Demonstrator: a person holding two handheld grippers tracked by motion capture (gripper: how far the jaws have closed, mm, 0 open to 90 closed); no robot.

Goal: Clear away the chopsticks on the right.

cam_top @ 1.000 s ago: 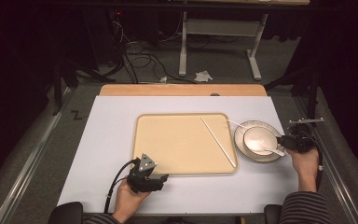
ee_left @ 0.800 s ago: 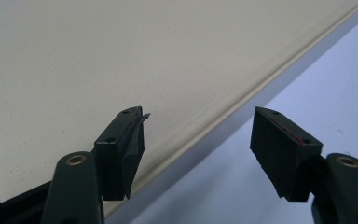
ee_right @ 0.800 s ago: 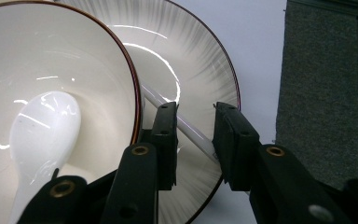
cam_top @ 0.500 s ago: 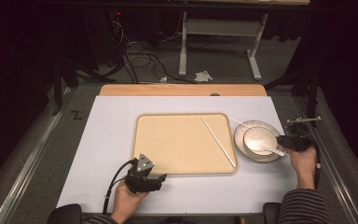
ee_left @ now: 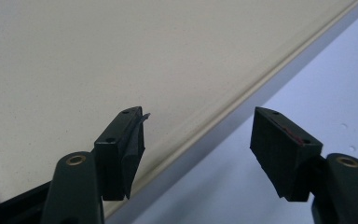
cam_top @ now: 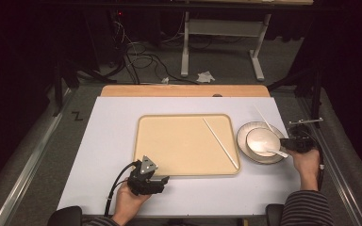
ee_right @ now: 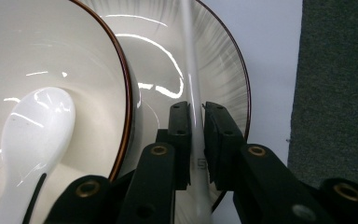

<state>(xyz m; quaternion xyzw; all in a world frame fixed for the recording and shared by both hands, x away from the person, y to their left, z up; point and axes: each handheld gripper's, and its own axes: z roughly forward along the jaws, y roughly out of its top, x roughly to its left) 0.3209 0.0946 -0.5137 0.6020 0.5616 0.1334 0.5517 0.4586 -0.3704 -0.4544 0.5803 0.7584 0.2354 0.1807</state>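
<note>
A beige tray (cam_top: 184,141) lies mid-table with one white chopstick (cam_top: 220,142) slanting across its right part. To its right a grey plate (cam_top: 259,160) carries a white bowl (cam_top: 261,140) with a white spoon (cam_top: 277,151) in it. A second white chopstick (cam_top: 264,117) lies over the plate's far right rim. My right gripper (cam_top: 290,143) is at the plate's right edge. Its jaws have just been closing, and in the right gripper view the right gripper (ee_right: 196,121) is shut on that chopstick (ee_right: 189,70), beside the bowl (ee_right: 51,46) and spoon (ee_right: 32,130). My left gripper (cam_top: 162,180) rests by the tray's front edge, where the left gripper (ee_left: 198,135) is open and holds nothing.
The white table top (cam_top: 113,141) lies around the tray, with a wooden strip (cam_top: 184,90) along its far edge. Dark floor drops off just right of the plate (ee_right: 335,70). A metal desk frame and cables stand beyond the table.
The right hand has shifted slightly at the plate's right rim. The left hand and the tray's chopstick have stayed where they were.
</note>
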